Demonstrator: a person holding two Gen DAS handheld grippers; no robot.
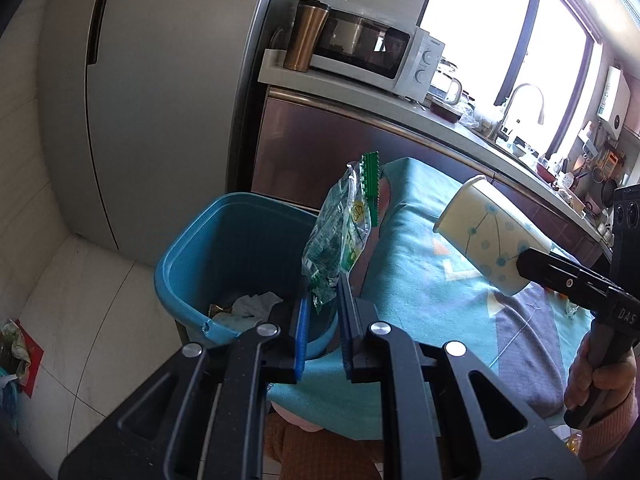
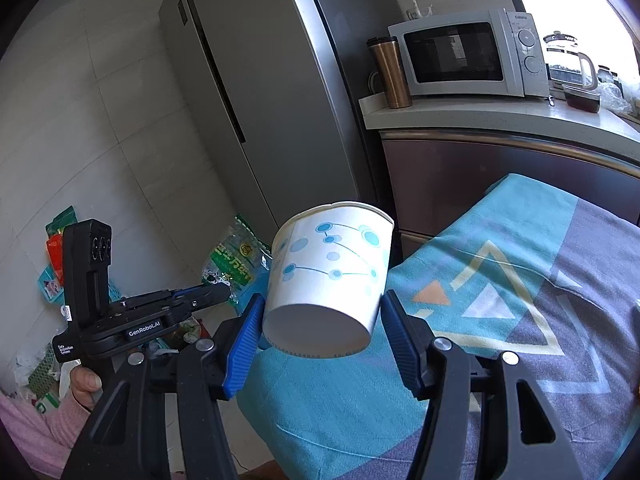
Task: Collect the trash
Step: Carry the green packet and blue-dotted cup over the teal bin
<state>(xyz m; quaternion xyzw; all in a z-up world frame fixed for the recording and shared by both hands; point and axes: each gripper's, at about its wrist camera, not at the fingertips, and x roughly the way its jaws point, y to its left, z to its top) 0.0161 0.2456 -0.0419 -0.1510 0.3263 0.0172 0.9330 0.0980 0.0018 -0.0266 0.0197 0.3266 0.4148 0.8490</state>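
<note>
Wrapper [image 1: 340,236] pinched in left gripper [image 1: 324,320], paper cup [image 2: 328,276] clamped in right gripper [image 2: 320,336].

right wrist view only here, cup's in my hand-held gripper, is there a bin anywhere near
Observer: Yes, a blue bin stands on the floor beside the cloth-covered table, in the left wrist view.
Operator: empty?
Observer: No, crumpled white paper lies at its bottom.
Operator: where's my cup relative to it
Observer: The paper cup, in the right hand-held gripper, is over the table, to the right of the bin. The green wrapper in the left hand-held gripper is at the bin's rim.
</note>
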